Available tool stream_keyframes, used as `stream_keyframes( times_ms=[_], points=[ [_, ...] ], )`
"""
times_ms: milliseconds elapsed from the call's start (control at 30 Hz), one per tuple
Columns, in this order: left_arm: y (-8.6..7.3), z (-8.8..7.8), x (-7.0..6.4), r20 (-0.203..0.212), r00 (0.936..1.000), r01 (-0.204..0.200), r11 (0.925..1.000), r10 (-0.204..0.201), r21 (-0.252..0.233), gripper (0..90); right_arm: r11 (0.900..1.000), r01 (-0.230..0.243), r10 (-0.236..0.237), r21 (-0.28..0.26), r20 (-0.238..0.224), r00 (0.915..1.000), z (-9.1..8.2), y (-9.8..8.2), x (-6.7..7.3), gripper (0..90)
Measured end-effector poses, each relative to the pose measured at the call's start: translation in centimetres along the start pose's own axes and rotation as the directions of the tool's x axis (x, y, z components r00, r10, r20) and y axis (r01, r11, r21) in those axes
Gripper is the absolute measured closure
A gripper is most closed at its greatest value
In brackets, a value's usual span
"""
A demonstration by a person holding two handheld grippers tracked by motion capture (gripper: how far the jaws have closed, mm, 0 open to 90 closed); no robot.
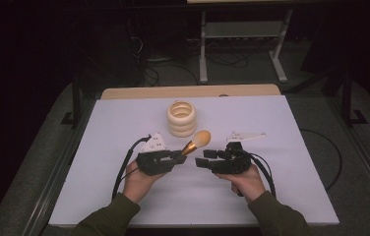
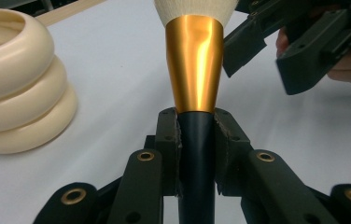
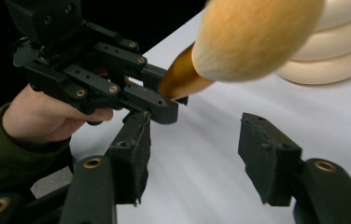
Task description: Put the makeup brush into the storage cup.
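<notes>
On the table (image 1: 124, 196), the ring stack (image 1: 181, 118) stands behind the brush (image 1: 197, 142).

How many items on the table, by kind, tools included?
Makeup brush: 1
Cream ringed holder: 1
Handheld tools: 2, left tool shut on the brush handle, right tool with nothing between its pads
Total: 4

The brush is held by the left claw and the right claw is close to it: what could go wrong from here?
1. The left claw grips the brush only on its dark handle, far from the head; a push from the right claw might tilt it.
2. The right claw, open with nothing between its pads, could close on the soft bristles and crush them.
3. The ribbed cream holder stands close behind; a swing could knock it.
</notes>
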State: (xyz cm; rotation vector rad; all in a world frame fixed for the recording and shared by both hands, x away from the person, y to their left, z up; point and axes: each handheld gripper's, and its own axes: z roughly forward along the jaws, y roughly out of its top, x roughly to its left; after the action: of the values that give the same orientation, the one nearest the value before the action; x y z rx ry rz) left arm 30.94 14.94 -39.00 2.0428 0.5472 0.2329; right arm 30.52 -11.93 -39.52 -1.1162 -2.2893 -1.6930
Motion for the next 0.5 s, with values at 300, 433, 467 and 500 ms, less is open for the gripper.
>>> stream_keyframes(
  times_ms=[300, 433, 467, 500],
  points=[
    [0.06, 0.33, -0.32, 0.005, 1.0000, 0.001, 1.0000, -0.001, -0.008, 74.7, 1.000, -0.031, 0.030, -0.005, -0.025, 0.9992, 0.81, -0.02, 0.02, 52.9],
    [0.09, 0.39, -0.34, 0.007, 0.9999, -0.011, 0.9999, 0.011, 0.000, 74.7, 0.999, -0.046, 0.045, -0.018, -0.033, 0.9984, 0.91, 0.08, -0.13, 55.1],
    [0.09, 0.42, -0.36, 0.007, 0.9999, -0.012, 0.9999, 0.012, -0.001, 74.7, 0.999, -0.051, 0.050, -0.020, -0.035, 0.9981, 0.94, 0.09, -0.19, 55.6],
    [0.10, 0.45, -0.38, 0.008, 0.9999, -0.011, 0.9999, 0.011, -0.001, 74.7, 0.998, -0.049, 0.048, -0.025, -0.038, 0.9981, 1.00, 0.11, -0.27, 56.7]
  ],
)
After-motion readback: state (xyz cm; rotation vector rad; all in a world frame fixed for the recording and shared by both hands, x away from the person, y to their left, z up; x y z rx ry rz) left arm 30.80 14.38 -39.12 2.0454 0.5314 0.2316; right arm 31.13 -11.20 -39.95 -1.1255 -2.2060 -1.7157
